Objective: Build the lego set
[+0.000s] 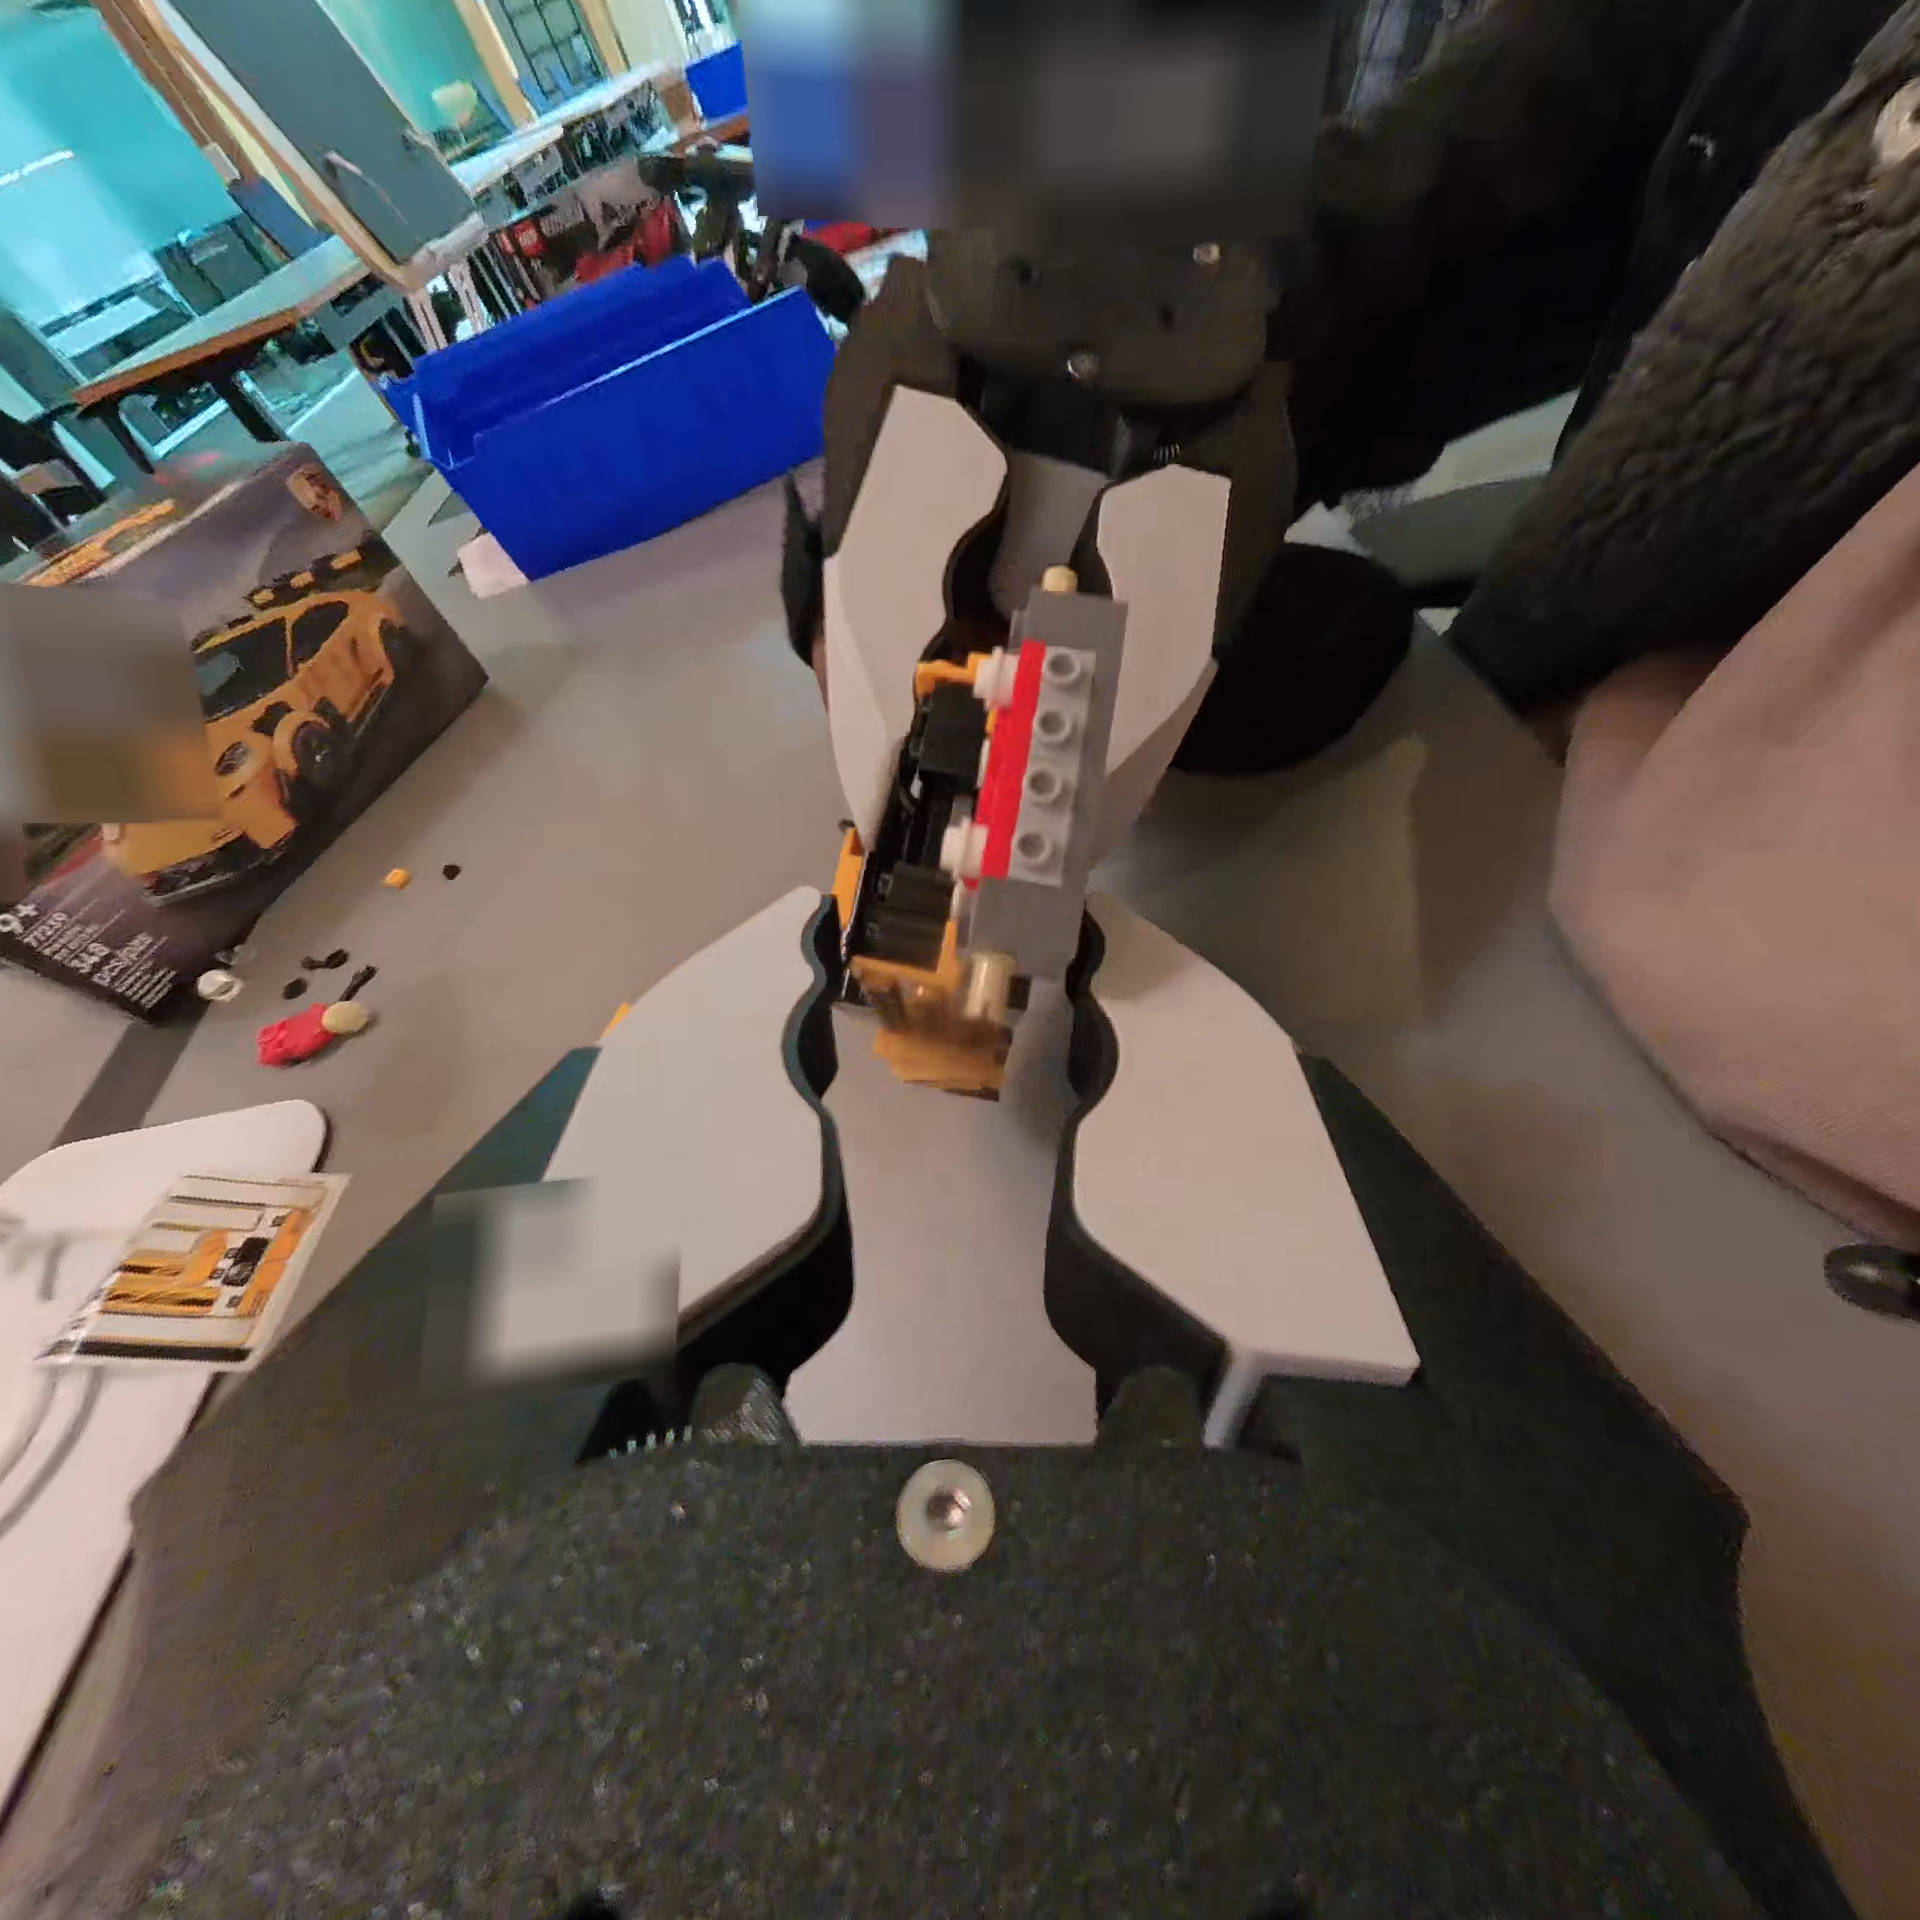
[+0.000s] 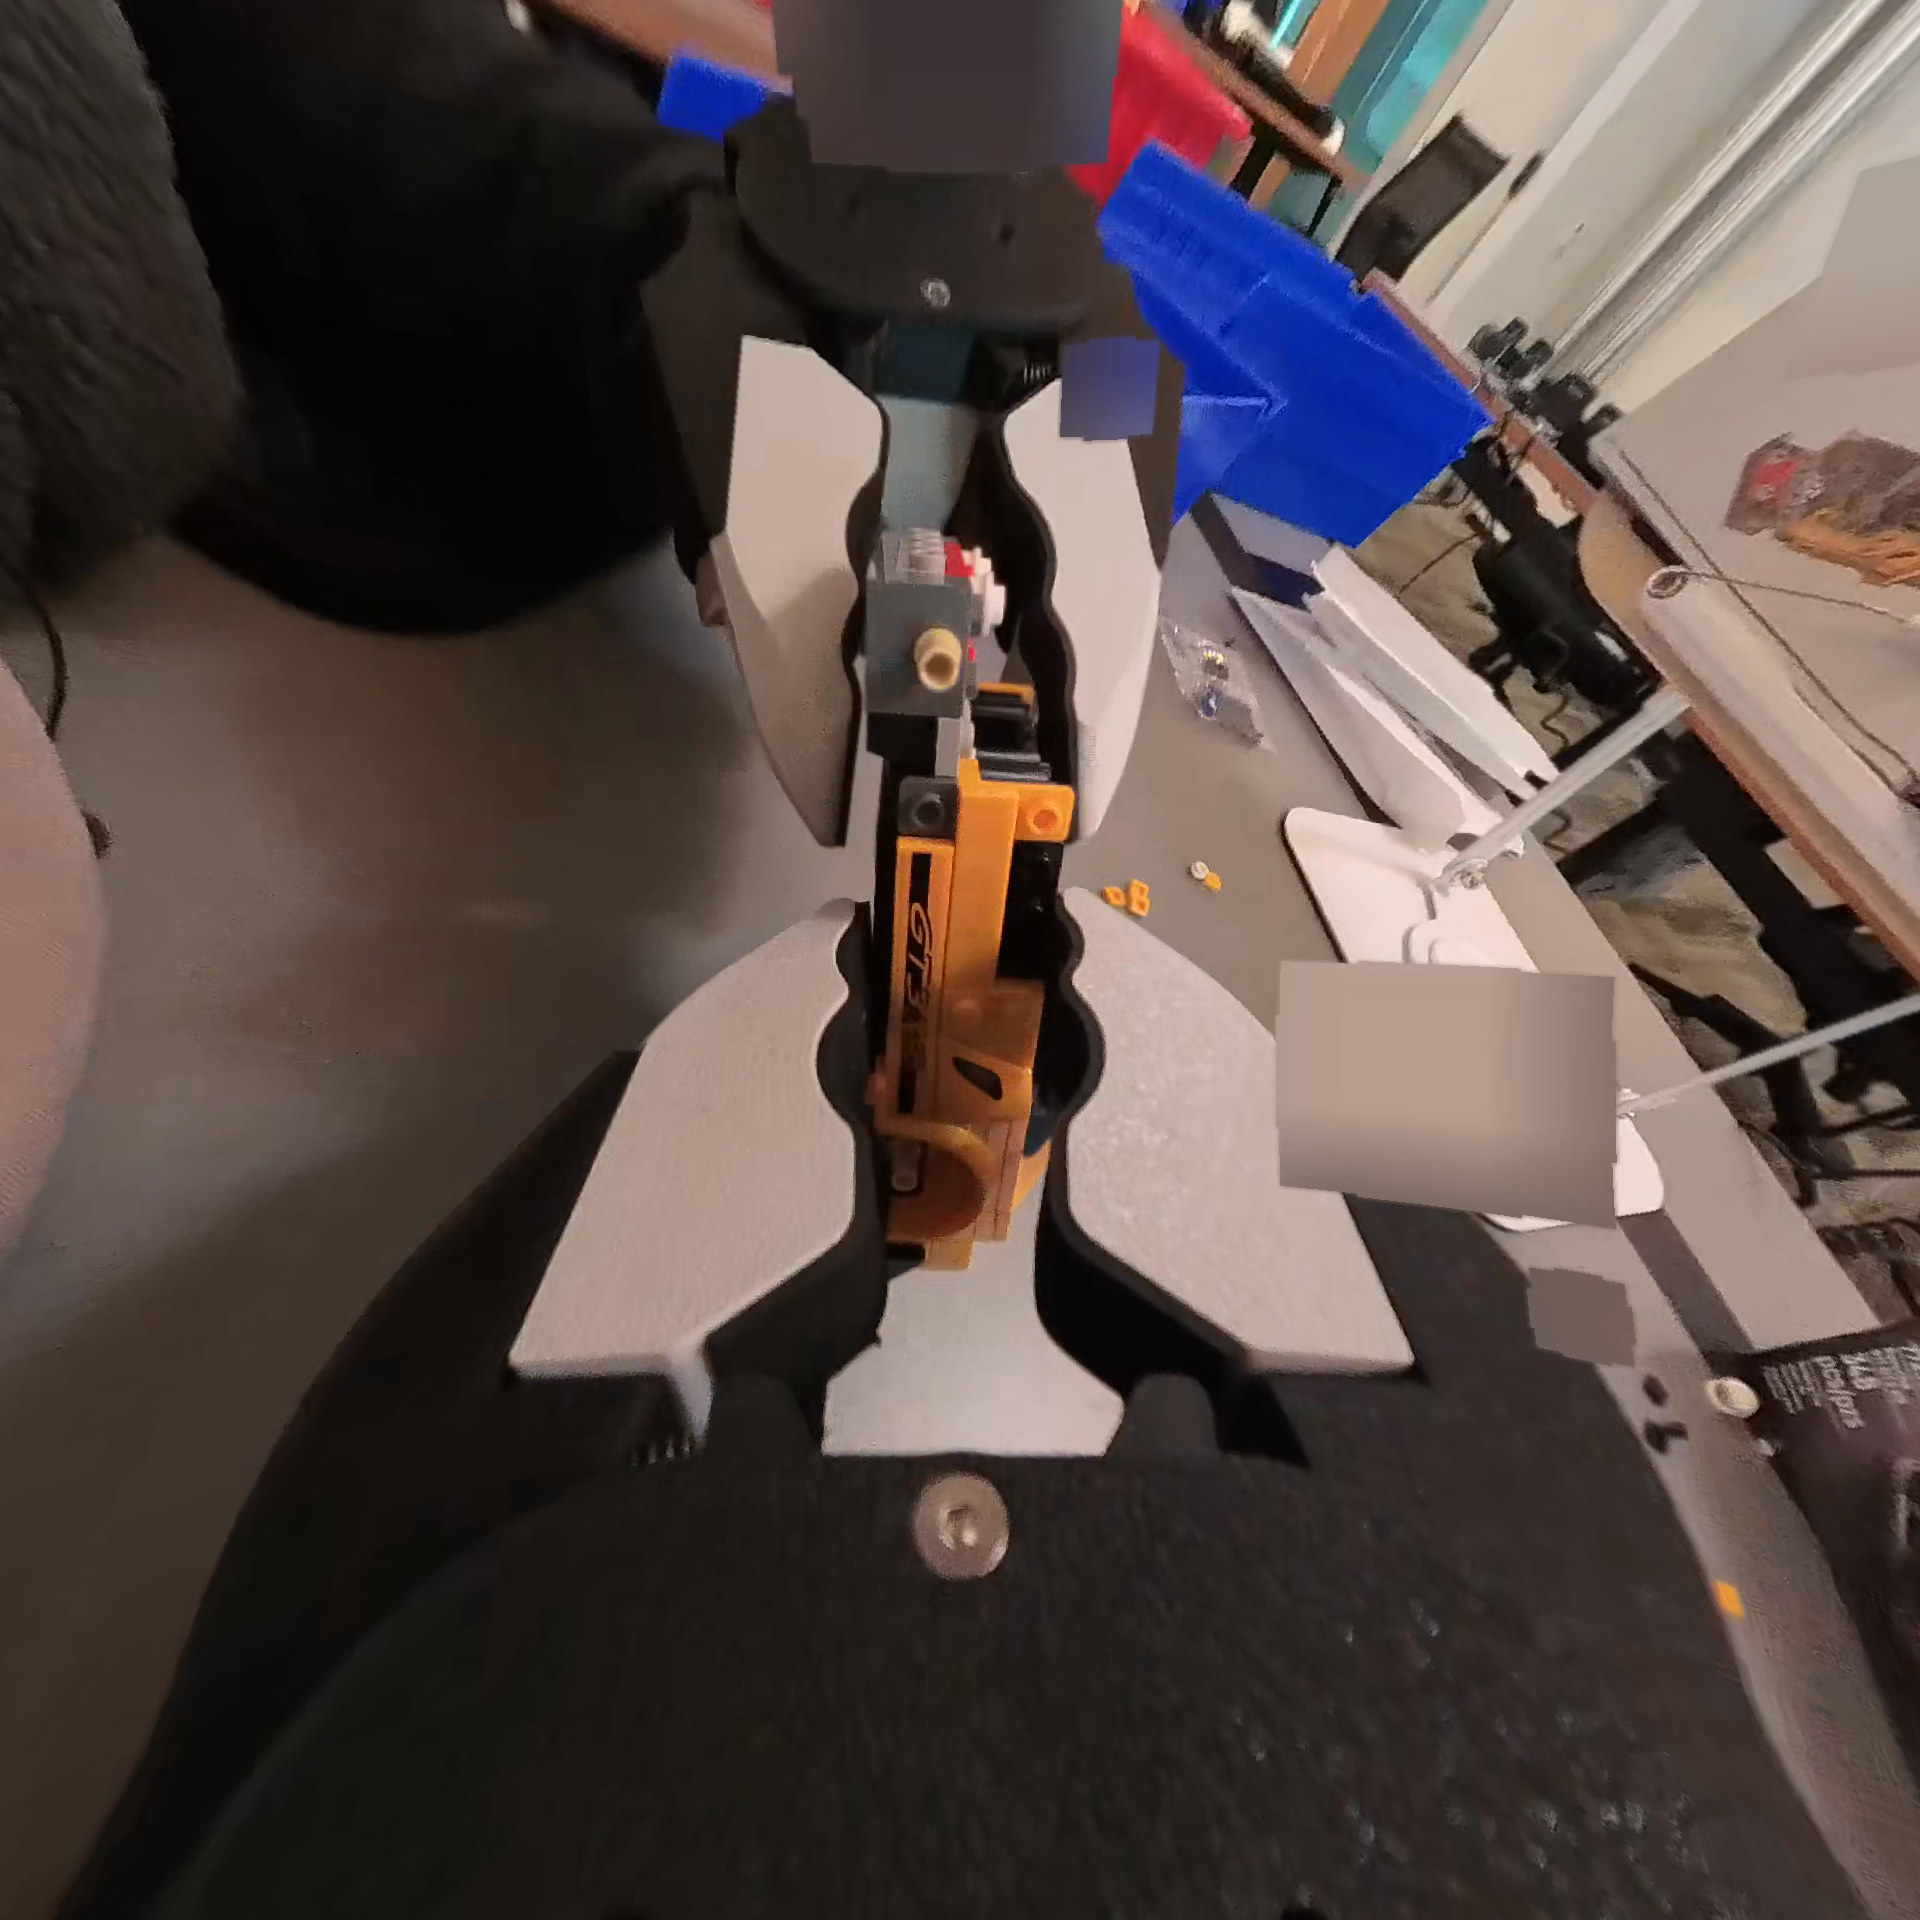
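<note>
- Brick-built car section point(image 2: 961, 997), orange, black and grey with a red strip: it is hanging in the air above the grey bench point(image 1: 623, 727), spanning the two tools, which are facing each other tip to tip.
- Right tool point(image 2: 961, 935): its jaws are standing partly open, with both fingers pressing on the orange end of the section.
- Left tool point(image 1: 951, 935): it is gripping the grey and orange end in the same way, narrowly open around the bricks, its fingers lying against both sides.
- Loose small pieces point(image 1: 312, 997), red, black and orange, are lying on the bench to the left of the left tool.
- A printed box showing a yellow car point(image 1: 270, 707) is standing beyond those pieces, and a sticker sheet point(image 1: 197, 1268) is resting nearer the camera.
- Blue bins point(image 1: 623, 436) are sitting at the far edge of the bench.
- More orange bits point(image 2: 1127, 896) are lying near the right tool, beside a white lamp base point(image 2: 1382, 894).
</note>
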